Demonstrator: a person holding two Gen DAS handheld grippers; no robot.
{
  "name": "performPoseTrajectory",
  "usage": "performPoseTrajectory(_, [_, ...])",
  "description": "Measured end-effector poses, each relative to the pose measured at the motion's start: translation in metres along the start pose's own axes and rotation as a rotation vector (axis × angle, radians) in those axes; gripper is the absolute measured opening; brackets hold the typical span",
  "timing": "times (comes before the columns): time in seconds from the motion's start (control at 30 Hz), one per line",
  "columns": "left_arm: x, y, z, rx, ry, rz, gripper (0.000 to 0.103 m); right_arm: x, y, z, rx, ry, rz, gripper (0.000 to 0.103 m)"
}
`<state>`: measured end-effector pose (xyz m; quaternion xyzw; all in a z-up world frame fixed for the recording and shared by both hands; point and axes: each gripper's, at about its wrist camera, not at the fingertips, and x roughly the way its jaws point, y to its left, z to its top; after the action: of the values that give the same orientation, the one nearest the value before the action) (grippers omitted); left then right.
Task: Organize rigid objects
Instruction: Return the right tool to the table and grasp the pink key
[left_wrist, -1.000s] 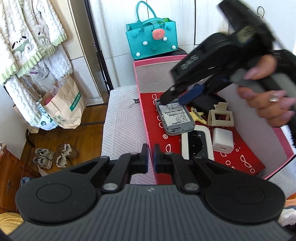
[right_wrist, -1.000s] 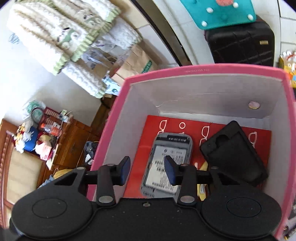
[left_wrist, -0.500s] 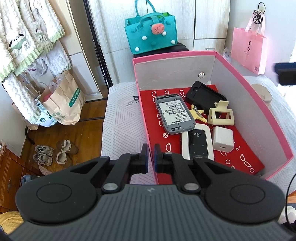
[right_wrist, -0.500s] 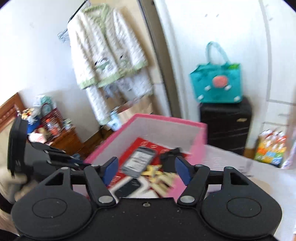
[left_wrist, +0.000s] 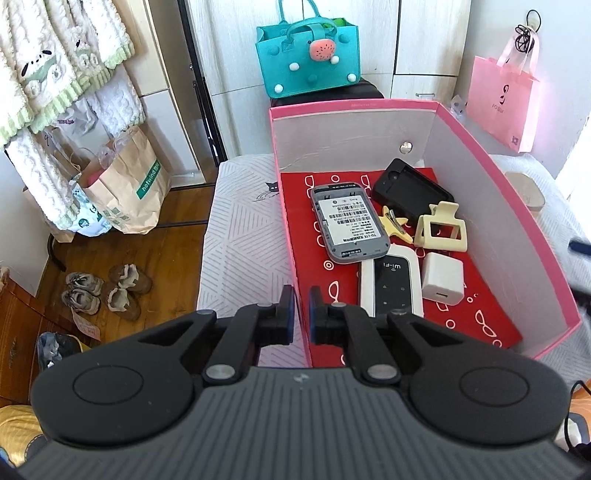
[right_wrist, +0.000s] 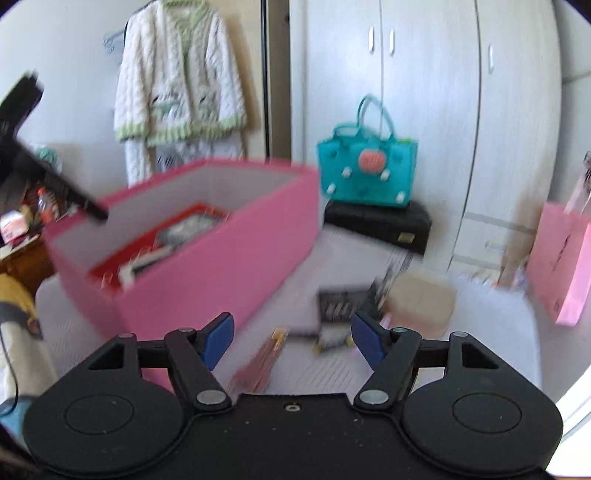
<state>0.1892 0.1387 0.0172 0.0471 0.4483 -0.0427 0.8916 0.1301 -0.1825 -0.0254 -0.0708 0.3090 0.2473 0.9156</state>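
Pink box (right_wrist: 207, 258) wall blocks left; bedcover (right_wrist: 480, 332) open rightward.

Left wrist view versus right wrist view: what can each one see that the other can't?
Only the left view shows the box's contents clearly: grey device, white charger, cream hair claw, plus shoes on the floor. Only the right view shows blurred items on the bed beside the box, including a beige container, and the open right tool. Both share the pink box and teal bag.

Matt pink cardboard box (left_wrist: 498, 177), glossy white plastic charger (left_wrist: 442, 282), teal felt bag (left_wrist: 308, 61), wood floor (left_wrist: 162, 258)
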Motion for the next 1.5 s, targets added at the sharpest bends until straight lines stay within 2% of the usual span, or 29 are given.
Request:
performPoseTrajectory(0.27, [0.000, -0.001, 0.002, -0.010, 0.005, 0.007, 0.006, 0.014, 0.003, -0.026, 0.036, 0.032, 0.078, 0.047])
performPoseTrajectory(0.43, [0.000, -0.003, 0.001, -0.005, 0.003, 0.016, 0.006, 0.015, 0.024, -0.030, -0.058, 0.075, 0.139, 0.046])
performPoseTrajectory(0.53, [0.000, -0.002, 0.001, -0.011, 0.002, 0.015, 0.006, 0.025, 0.031, -0.032, -0.080, 0.118, 0.063, 0.045])
performPoseTrajectory(0.6, [0.000, -0.002, 0.001, -0.014, 0.000, 0.014, 0.006, 0.025, 0.027, -0.031, -0.053, 0.111, 0.063, 0.031])
performPoseTrajectory(0.73, [0.000, -0.002, 0.000, -0.013, -0.001, 0.017, 0.006, 0.024, 0.018, -0.029, 0.021, 0.108, 0.075, 0.026])
performPoseTrajectory(0.77, [0.000, -0.002, 0.000, -0.013, -0.001, 0.019, 0.006, 0.023, 0.016, -0.029, 0.039, 0.105, 0.082, 0.022])
performPoseTrajectory(0.8, [0.000, -0.002, 0.000, -0.014, -0.001, 0.019, 0.006, 0.022, 0.014, -0.028, 0.053, 0.098, 0.096, 0.011])
performPoseTrajectory(0.83, [0.000, -0.002, 0.000, -0.014, -0.001, 0.018, 0.006, 0.022, 0.013, -0.027, 0.064, 0.106, 0.104, 0.005])
performPoseTrajectory(0.93, [0.000, -0.002, 0.000, -0.014, -0.002, 0.017, 0.006, 0.025, 0.013, -0.027, 0.049, 0.126, 0.042, 0.004])
performPoseTrajectory(1.17, [0.000, -0.002, 0.000, -0.015, -0.001, 0.017, 0.006, 0.027, 0.000, -0.028, 0.136, 0.130, 0.079, 0.004])
performPoseTrajectory(1.5, [0.000, -0.003, 0.000, -0.013, -0.002, 0.017, 0.006, 0.029, -0.009, -0.026, 0.210, 0.108, 0.070, 0.005])
